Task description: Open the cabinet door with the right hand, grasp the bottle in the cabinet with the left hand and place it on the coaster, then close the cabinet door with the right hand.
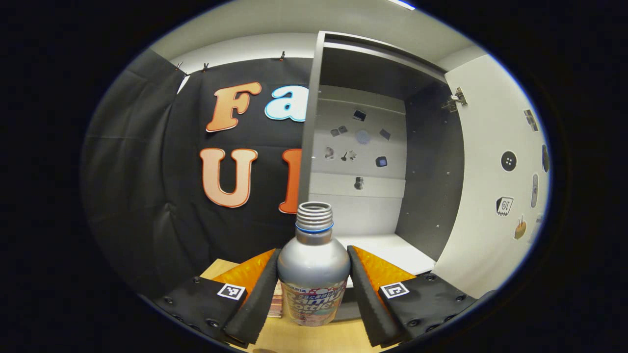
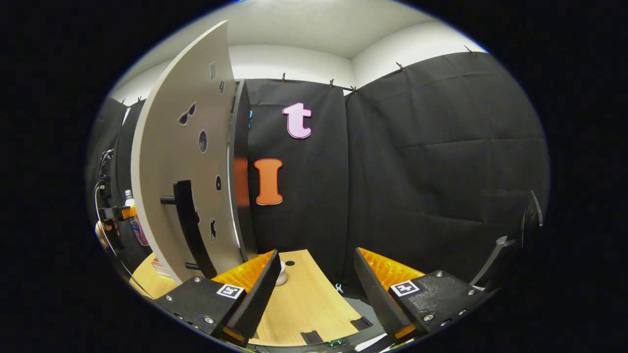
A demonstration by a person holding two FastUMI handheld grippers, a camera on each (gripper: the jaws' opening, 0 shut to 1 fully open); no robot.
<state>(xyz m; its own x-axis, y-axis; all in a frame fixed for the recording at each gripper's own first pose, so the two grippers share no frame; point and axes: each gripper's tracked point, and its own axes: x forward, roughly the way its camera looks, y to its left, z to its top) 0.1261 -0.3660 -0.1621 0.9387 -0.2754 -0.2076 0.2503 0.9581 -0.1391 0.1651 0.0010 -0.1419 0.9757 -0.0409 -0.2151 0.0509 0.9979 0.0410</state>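
Note:
My left gripper (image 1: pixel 313 251) is shut on a silver bottle (image 1: pixel 314 274) with an uncapped threaded neck and a colourful label; both fingers press its sides. It is upright over the wooden table (image 1: pixel 304 338), in front of the cabinet (image 1: pixel 363 162), whose door (image 1: pixel 490 186) is swung wide to the right. In the right gripper view my right gripper (image 2: pixel 316 252) is open and holds nothing. It hovers just right of the open door (image 2: pixel 181 162) and its black handle (image 2: pixel 189 230). The bottle (image 2: pixel 136 228) and the left gripper (image 2: pixel 120 213) show small beyond the door's left edge.
A flat striped thing (image 1: pixel 275 300) lies low behind the bottle; I cannot tell whether it is the coaster. The cabinet's lower shelf (image 1: pixel 387 250) is bare. A small white object (image 2: pixel 281 275) sits on the table (image 2: pixel 304 304), and a dark stand (image 2: pixel 510 245) rises at the right.

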